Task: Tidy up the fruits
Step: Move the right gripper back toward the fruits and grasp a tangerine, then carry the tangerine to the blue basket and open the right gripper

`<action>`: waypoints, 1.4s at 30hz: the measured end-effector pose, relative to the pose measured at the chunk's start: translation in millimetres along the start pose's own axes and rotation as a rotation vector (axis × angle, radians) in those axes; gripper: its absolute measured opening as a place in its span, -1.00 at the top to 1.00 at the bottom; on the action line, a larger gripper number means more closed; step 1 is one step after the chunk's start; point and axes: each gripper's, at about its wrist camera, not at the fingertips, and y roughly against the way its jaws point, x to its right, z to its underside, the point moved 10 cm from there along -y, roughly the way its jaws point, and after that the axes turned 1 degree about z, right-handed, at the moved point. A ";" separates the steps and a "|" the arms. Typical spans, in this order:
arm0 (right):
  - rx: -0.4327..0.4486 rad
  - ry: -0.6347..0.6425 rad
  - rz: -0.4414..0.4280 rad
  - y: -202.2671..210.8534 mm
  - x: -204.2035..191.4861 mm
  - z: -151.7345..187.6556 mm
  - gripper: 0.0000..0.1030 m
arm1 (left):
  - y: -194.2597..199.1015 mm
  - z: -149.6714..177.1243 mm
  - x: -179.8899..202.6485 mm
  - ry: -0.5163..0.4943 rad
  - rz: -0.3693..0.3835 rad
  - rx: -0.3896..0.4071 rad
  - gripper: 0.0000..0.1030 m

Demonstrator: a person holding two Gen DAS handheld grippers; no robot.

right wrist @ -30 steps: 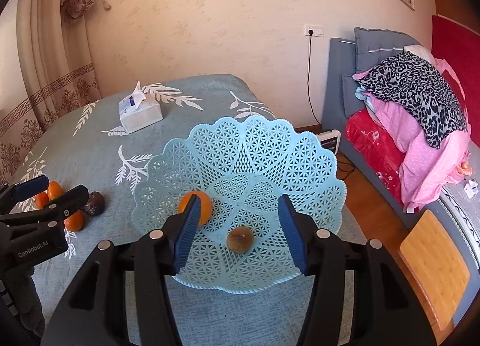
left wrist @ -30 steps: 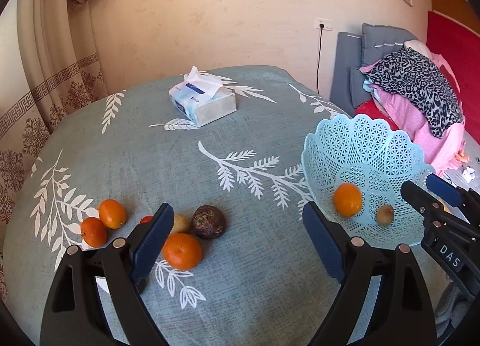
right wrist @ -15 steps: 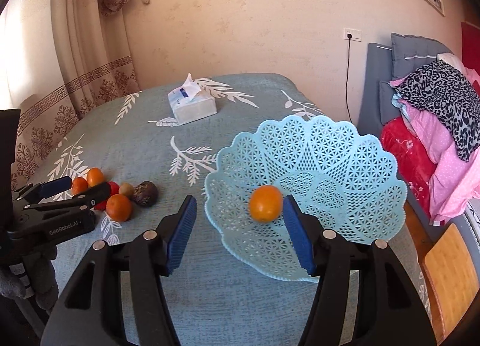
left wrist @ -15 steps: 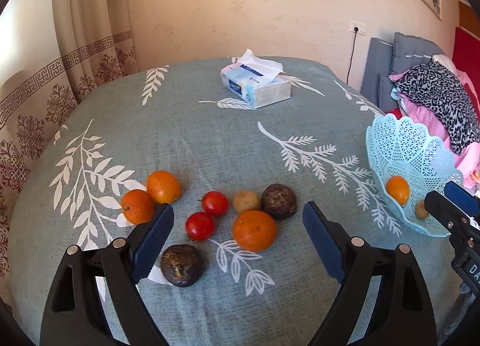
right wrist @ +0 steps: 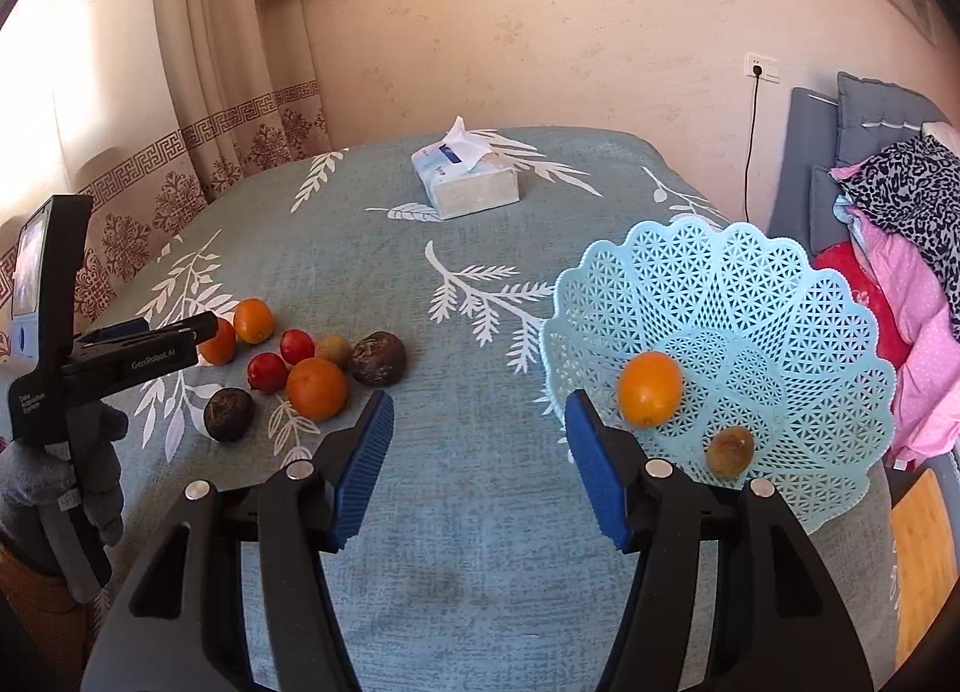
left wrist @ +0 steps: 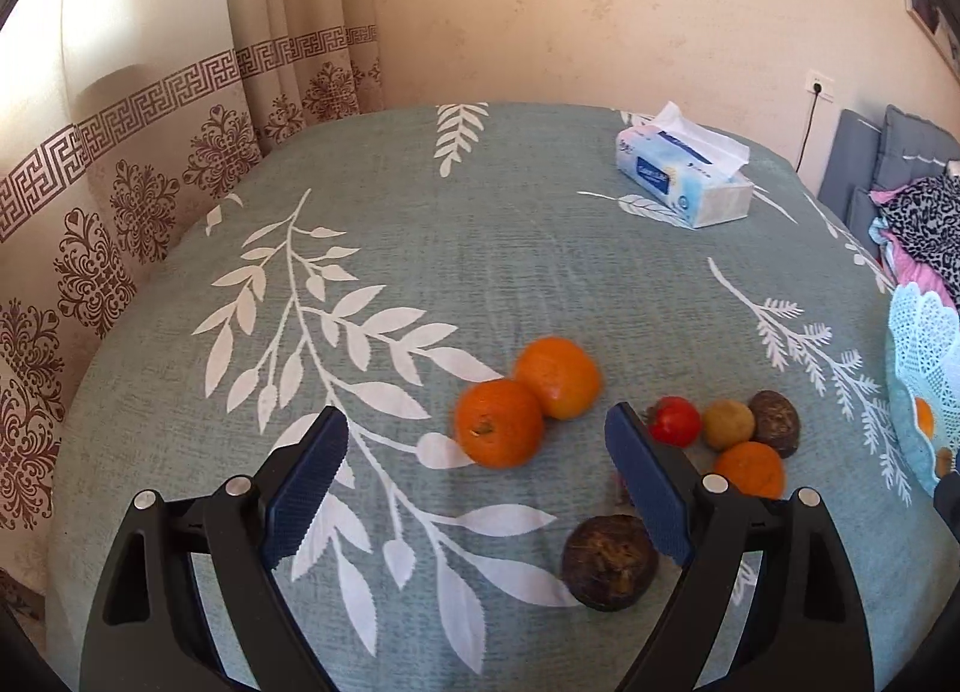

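Note:
My left gripper (left wrist: 477,452) is open and empty, with two oranges (left wrist: 500,422) just ahead between its fingers. To the right lie a red tomato (left wrist: 676,420), a small tan fruit (left wrist: 728,424), two dark round fruits (left wrist: 607,561) and a third orange (left wrist: 750,469). My right gripper (right wrist: 479,437) is open and empty over the cloth between the fruit pile (right wrist: 316,387) and the blue lattice basket (right wrist: 780,296). The basket holds an orange (right wrist: 650,388) and a small brown fruit (right wrist: 729,450). The left gripper also shows in the right wrist view (right wrist: 174,328).
A tissue box (left wrist: 686,176) stands at the back of the grey-green leaf-patterned tablecloth (left wrist: 480,248). Curtains (left wrist: 120,152) hang at the left. A sofa with piled clothes (right wrist: 900,224) is at the right, beyond the table's edge.
My left gripper has swung left from the basket toward the fruit pile and now faces the two oranges. My right gripper has drawn back and left from the basket.

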 end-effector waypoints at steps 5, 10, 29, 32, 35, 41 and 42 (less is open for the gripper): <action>-0.020 0.021 -0.023 -5.2 -16.0 2.8 -0.19 | -17.3 -1.5 -12.9 -0.006 -0.003 -0.028 -0.65; -0.051 0.033 -0.059 -12.3 -31.1 5.6 -0.19 | -33.5 0.9 -6.3 -0.038 0.037 -0.058 -0.53; -0.208 0.078 -0.194 -59.8 -83.2 18.8 -0.19 | -28.8 10.6 12.9 -0.047 0.218 -0.034 0.26; -0.225 0.082 -0.200 -69.0 -87.5 18.1 -0.13 | -24.5 9.6 8.1 -0.026 0.223 -0.023 0.26; -0.240 0.086 -0.211 -77.2 -92.9 16.8 0.00 | -20.5 8.2 2.8 -0.005 0.226 -0.012 0.26; -0.265 0.090 -0.201 -95.7 -99.2 17.8 0.15 | -15.2 4.7 -2.8 0.013 0.220 0.008 0.26; -0.267 0.089 -0.197 -97.9 -99.7 18.4 0.15 | -14.3 4.3 -2.9 0.014 0.221 0.011 0.26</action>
